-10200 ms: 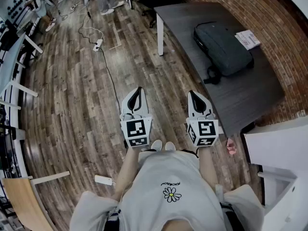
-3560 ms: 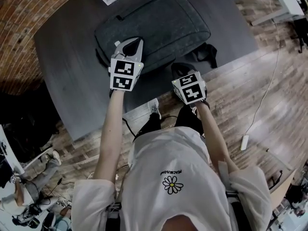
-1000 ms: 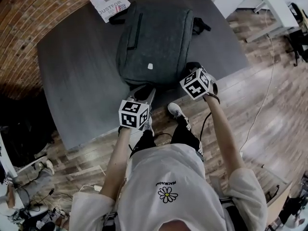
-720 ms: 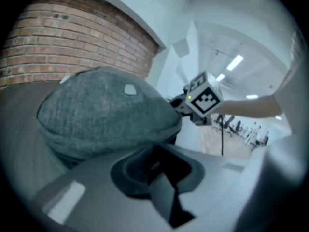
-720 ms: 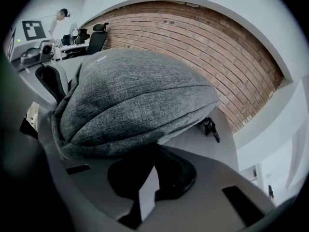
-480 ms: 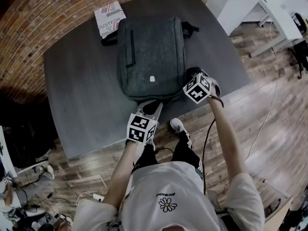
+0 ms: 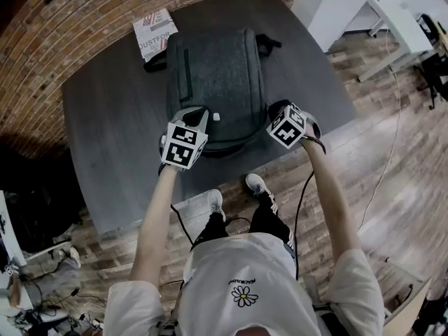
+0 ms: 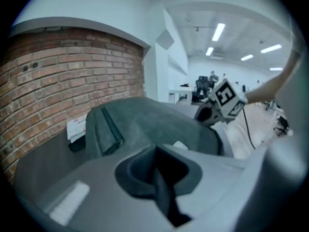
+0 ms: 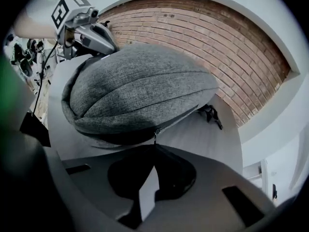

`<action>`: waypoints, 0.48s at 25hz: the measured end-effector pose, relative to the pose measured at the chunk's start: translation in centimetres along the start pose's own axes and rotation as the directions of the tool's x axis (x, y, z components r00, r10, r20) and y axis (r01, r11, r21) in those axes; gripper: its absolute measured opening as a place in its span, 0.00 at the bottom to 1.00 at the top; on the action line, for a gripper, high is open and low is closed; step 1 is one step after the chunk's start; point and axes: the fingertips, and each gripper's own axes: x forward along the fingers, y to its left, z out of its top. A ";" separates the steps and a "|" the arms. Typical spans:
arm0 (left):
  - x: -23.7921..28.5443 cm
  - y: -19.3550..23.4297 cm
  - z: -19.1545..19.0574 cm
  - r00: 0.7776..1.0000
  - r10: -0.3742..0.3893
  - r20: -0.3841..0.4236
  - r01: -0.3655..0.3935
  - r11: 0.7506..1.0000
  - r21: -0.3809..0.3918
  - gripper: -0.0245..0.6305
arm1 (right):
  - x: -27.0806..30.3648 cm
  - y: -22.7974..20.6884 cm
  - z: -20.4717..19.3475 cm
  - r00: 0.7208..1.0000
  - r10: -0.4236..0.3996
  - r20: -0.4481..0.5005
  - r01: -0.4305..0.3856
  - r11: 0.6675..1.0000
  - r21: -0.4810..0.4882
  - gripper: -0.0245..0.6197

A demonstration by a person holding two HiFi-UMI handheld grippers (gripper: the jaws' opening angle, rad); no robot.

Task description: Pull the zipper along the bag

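Observation:
A dark grey backpack (image 7: 217,75) lies flat on the dark table (image 7: 112,131). My right gripper (image 7: 276,108) is at the bag's near right corner. In the right gripper view its jaws (image 9: 155,147) are shut on the small zipper pull (image 9: 155,137), which hangs from the seam of the bag (image 9: 135,86). My left gripper (image 7: 197,111) hovers over the bag's near left part. Its jaws (image 8: 157,152) have just been closing and now meet, with nothing visible between them. The bag (image 8: 145,117) lies beyond them.
A printed booklet (image 7: 154,32) lies at the bag's far left corner, by the brick wall (image 7: 70,12). A strap (image 7: 269,44) sticks out at the bag's far right. The person's shoes (image 7: 255,184) stand below the table's near edge. A white table (image 7: 392,12) stands at the right.
The left gripper has moved from the table's near edge up over the bag's near left part. The right gripper has stayed at the bag's right corner.

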 end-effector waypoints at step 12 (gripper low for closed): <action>0.9 -0.1 -0.4 0.997 -0.082 0.012 0.083 0.994 -0.071 0.04 | -2.9 5.0 -1.5 0.990 0.138 -0.026 -0.139 0.989 -0.044 0.04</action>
